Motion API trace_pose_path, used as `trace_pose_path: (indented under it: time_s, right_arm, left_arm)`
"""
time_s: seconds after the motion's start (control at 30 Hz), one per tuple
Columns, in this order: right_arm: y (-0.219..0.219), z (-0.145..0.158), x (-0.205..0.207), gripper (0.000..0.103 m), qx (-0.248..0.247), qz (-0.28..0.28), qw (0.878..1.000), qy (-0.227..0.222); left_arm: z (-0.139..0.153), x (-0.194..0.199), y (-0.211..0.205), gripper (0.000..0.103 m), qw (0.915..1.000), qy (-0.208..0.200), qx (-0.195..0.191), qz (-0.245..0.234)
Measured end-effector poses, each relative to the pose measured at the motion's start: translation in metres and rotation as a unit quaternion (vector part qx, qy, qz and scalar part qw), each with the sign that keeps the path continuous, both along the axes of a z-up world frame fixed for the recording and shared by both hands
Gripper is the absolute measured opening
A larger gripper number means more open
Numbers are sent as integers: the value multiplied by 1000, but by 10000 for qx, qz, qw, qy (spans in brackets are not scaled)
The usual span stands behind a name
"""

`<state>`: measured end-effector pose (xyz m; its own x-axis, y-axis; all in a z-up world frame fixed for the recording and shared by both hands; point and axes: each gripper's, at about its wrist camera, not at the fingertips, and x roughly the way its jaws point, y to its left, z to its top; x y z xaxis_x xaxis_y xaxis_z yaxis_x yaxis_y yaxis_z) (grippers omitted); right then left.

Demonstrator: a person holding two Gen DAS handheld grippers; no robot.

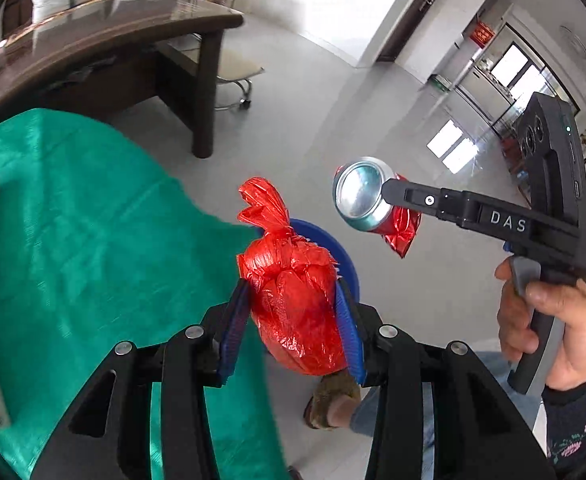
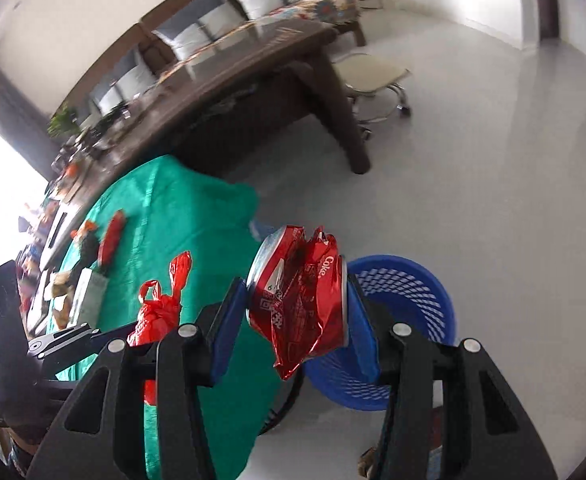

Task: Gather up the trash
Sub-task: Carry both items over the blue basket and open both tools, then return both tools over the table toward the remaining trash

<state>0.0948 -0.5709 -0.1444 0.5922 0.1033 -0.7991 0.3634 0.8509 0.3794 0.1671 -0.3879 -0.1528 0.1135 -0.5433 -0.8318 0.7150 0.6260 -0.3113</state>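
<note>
Trash rides in both my grippers: the left gripper [image 1: 293,320] pinches a knotted red plastic bag [image 1: 293,300], knot up, and the right gripper [image 2: 297,316] clamps a crushed Coke can [image 2: 299,304] end to end. Below and just beyond both sits the blue basket [image 2: 413,300]; I judge the bag nearer its mouth.

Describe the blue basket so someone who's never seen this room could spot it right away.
Find the table under the green cloth; on the pale floor just past its hanging edge stands the blue basket. The right tongs hold a crushed red can in front of it. It is the only blue thing on the floor, round, open-topped, with lattice walls.
</note>
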Motion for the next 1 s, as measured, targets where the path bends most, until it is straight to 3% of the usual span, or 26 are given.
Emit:
trace_pose_path:
  time_s: [0.3,0.43,0.6,0.77,0.9,1.0]
  right_arm:
    - [-51,-46,5,53,503,-412,9977,213]
    - [-67,-60,6,62,735,-579,9954,188]
    - [-70,-64,4,64,842,-593,9946,133]
    - [-49,-37,-2,78,92,-588,9981,-132]
    - [-2,-17,-2,83,-662,-328,9967,-323]
    - [56,-4,-1,88,-1243,57,9909,-523]
  left_arm:
    - [-42,8,-76,46,9993,77,167,-332]
    - [-59,15,-96,66,9992,-9,287,-293]
    - [-60,16,-92,73,9992,-121,301,-228]
    - [-30,10,-55,84,9989,-475,-22,-7]
    - [-9,-11,21,89,9960,-758,-184,436]
    - [-7,-26,93,91,9904,-995,-46,959]
